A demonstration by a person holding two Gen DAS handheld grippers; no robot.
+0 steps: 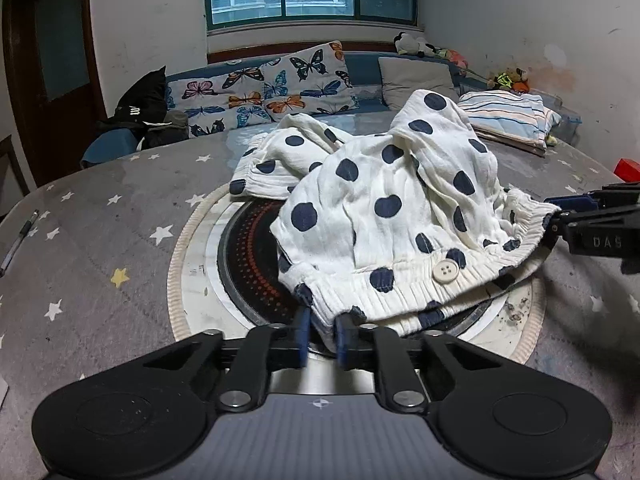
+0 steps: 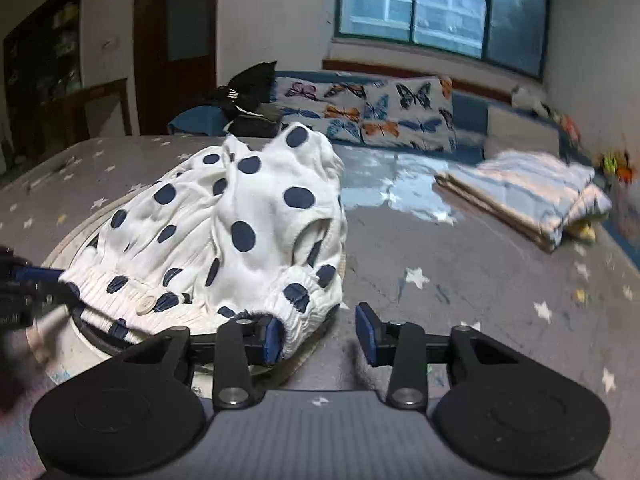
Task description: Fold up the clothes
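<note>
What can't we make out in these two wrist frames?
- Garment type and shape: bunched in both views, its folds hide the layout.
- Burner: left wrist view, mostly covered by the garment.
- Left gripper: right wrist view, blurred and cut off by the left edge.
- Right gripper: left wrist view, cut off by the right edge; grip unclear there.
- Stack of folded cloth: right wrist view, motion-blurred.

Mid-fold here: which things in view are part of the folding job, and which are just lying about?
In the job:
polka-dot garment
left gripper, shut on its waistband
right gripper, open at the waistband's other end
folded striped cloth, possibly already done

Lying about:
pen
butterfly pillows
black bag
stuffed toys
red object
</note>
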